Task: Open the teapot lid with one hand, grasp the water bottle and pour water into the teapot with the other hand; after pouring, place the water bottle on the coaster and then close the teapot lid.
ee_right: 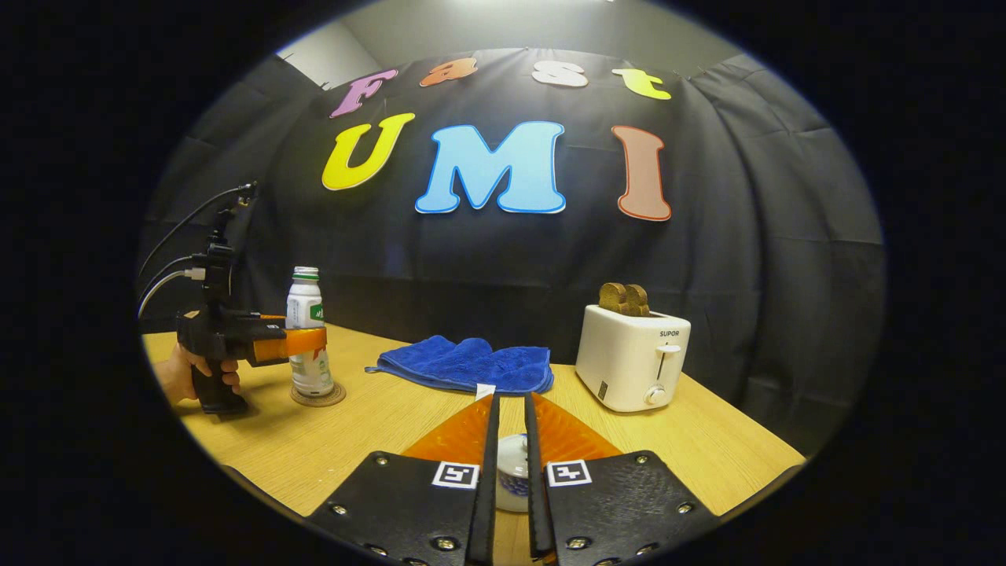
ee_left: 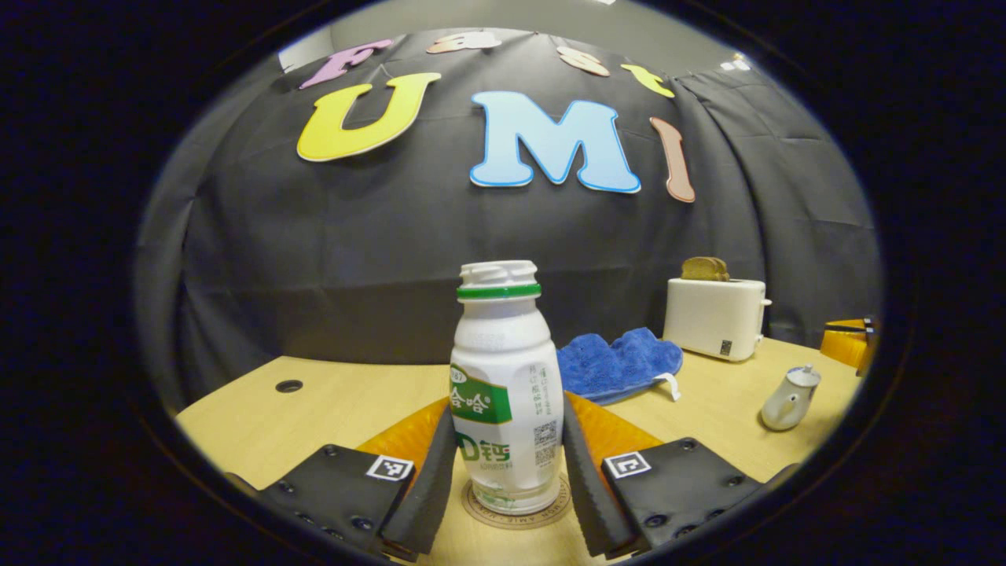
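Note:
A white water bottle (ee_left: 507, 369) with a green label and no cap stands upright on a round coaster (ee_left: 515, 520). My left gripper (ee_left: 508, 405) is shut on it, one finger against each side. In the right gripper view, the same bottle (ee_right: 305, 303) rests on the coaster (ee_right: 318, 395) at the far left, with the left gripper (ee_right: 306, 342) around it. A small white teapot (ee_left: 788, 401) sits at the right with its lid on and the right gripper (ee_left: 849, 342) just above it. My right gripper (ee_right: 511, 399) has its fingers almost together, and the teapot's lid (ee_right: 511, 468) shows in the narrow gap.
A blue cloth (ee_right: 464, 363) lies at the back middle of the wooden table (ee_right: 377, 440). A white toaster (ee_right: 633, 358) holding bread stands at the back right. A hand (ee_right: 177, 377) holds the left gripper's handle. There is a cable hole (ee_left: 288, 386) in the table at the far left.

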